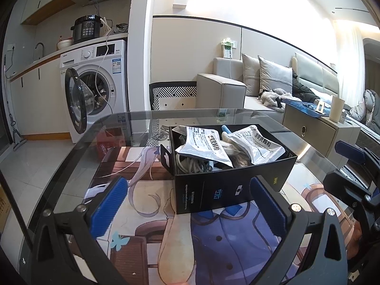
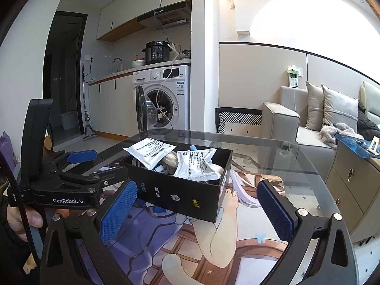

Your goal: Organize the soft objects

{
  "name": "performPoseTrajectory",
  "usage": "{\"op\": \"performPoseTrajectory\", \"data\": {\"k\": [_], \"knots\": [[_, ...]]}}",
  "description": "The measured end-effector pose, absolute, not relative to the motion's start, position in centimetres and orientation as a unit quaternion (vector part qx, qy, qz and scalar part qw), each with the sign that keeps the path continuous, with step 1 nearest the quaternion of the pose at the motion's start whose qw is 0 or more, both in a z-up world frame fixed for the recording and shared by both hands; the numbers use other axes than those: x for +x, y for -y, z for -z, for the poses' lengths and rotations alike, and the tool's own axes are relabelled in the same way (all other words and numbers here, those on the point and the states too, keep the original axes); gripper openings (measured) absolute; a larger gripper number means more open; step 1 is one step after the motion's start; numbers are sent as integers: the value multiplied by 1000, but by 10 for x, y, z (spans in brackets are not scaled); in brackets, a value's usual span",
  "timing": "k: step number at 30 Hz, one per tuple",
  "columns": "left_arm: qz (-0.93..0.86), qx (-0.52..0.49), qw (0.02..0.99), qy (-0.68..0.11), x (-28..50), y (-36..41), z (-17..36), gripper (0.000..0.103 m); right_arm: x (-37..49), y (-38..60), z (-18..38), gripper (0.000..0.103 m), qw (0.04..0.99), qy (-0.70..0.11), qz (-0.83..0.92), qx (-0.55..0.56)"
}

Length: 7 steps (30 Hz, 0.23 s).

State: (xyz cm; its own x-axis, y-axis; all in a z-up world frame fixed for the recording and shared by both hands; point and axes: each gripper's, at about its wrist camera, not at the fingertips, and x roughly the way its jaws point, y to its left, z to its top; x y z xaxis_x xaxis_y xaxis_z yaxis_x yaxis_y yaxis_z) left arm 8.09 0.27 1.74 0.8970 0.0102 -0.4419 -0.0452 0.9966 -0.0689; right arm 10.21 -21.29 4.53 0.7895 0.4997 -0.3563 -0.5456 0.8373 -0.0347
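Counter (image 1: 71,142): glossy clear glass over a smooth printed mat (image 1: 147,213). On the mat, box (image 1: 225,187): matt black cardboard. Inside the box, pouches (image 1: 204,147): crinkled glossy foil-like film. Gripper pads (image 2: 118,213): blue, rough ribbed rubber; frames matt black plastic.

White lettering reading "GenRobot.AI" stood on the black plastic body of the left gripper (image 2: 80,163), seen from the right wrist camera. The white foil sachets (image 1: 257,146) lying in the open black cardboard box (image 1: 228,187) carried bold black Chinese print, apparently "感冒灵颗粒", though the smaller lines were too blurred to read. The box's side wall bore small logos, none legible.
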Motion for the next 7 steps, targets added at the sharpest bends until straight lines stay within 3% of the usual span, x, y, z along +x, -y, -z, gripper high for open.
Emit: {"op": "performPoseTrajectory", "data": {"k": [7], "knots": [[-21,-34,974,-225,79,-2,-17,103,102,212,-45,103,943,-169,-278,-68]]}}
